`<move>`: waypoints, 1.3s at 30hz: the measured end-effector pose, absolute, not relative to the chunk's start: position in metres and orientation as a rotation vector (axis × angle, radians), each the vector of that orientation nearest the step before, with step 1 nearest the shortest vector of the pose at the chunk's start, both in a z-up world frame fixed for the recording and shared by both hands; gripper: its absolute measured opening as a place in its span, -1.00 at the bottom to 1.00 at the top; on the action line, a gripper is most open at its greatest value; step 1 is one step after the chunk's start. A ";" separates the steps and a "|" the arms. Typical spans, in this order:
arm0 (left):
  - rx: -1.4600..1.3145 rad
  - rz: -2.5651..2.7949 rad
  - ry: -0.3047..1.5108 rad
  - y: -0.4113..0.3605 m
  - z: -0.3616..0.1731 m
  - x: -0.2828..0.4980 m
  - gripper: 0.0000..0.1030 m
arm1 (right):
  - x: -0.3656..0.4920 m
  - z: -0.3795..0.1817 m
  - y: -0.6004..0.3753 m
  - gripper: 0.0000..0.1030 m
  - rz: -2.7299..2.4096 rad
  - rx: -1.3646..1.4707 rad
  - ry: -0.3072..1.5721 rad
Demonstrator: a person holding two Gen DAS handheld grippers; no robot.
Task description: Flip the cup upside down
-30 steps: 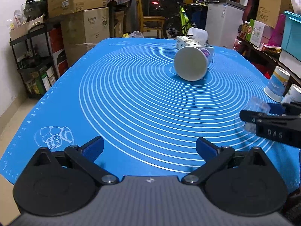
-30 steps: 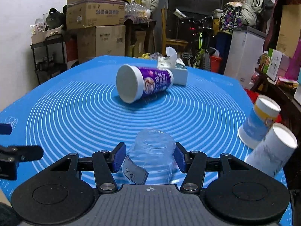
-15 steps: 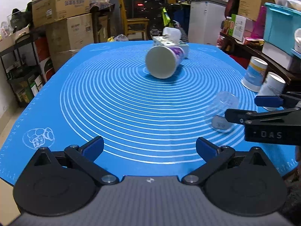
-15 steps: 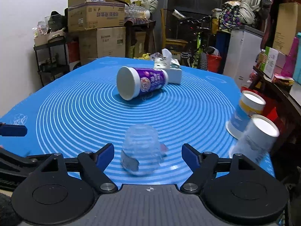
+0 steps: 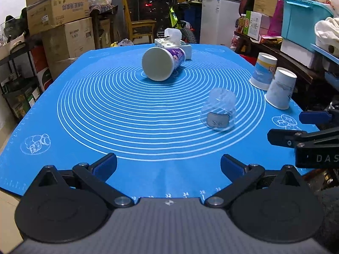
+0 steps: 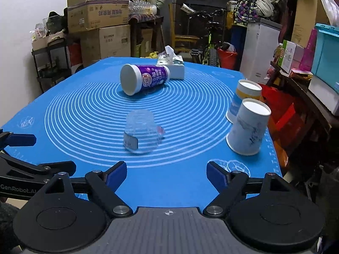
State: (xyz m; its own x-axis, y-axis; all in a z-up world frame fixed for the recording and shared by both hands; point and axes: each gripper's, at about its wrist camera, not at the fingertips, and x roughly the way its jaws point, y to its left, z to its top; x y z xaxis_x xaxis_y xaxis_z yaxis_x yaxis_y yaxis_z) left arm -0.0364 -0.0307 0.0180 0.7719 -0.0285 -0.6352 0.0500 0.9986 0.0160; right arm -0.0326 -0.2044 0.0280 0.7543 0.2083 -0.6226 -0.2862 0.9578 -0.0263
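Observation:
A clear plastic cup (image 6: 141, 132) stands upside down, mouth down, on the blue mat (image 6: 89, 114); it also shows in the left wrist view (image 5: 220, 111), right of centre. My right gripper (image 6: 166, 173) is open and empty, drawn back near the mat's front edge, apart from the cup. My left gripper (image 5: 168, 165) is open and empty at the front edge, left of the cup. The right gripper shows at the right edge of the left wrist view (image 5: 305, 127).
A purple-labelled cup (image 6: 144, 78) lies on its side mid-mat, a tissue box (image 6: 171, 64) behind it. Two paper cups (image 6: 247, 124) stand upside down at the mat's right edge. Boxes, shelves and a bicycle surround the table.
The right gripper opened, let go of the clear cup and drew back towards the front edge. The cup stays upside down on the mat. The left gripper also pulled back.

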 end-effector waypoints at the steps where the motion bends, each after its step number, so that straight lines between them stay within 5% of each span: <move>1: 0.035 -0.045 0.690 -0.032 0.017 -0.037 0.99 | -0.034 0.028 -0.205 0.64 0.269 -0.128 0.663; 39: 0.056 -0.069 0.697 -0.041 0.013 -0.041 0.99 | -0.037 0.021 -0.209 0.64 0.254 -0.159 0.685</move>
State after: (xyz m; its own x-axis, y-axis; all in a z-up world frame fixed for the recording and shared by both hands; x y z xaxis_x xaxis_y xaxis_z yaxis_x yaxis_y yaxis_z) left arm -0.0410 -0.0409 0.0133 0.7649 -0.0447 -0.6426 0.0823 0.9962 0.0287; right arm -0.0367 -0.2092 0.0214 0.7452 0.1790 -0.6423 -0.2828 0.9572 -0.0613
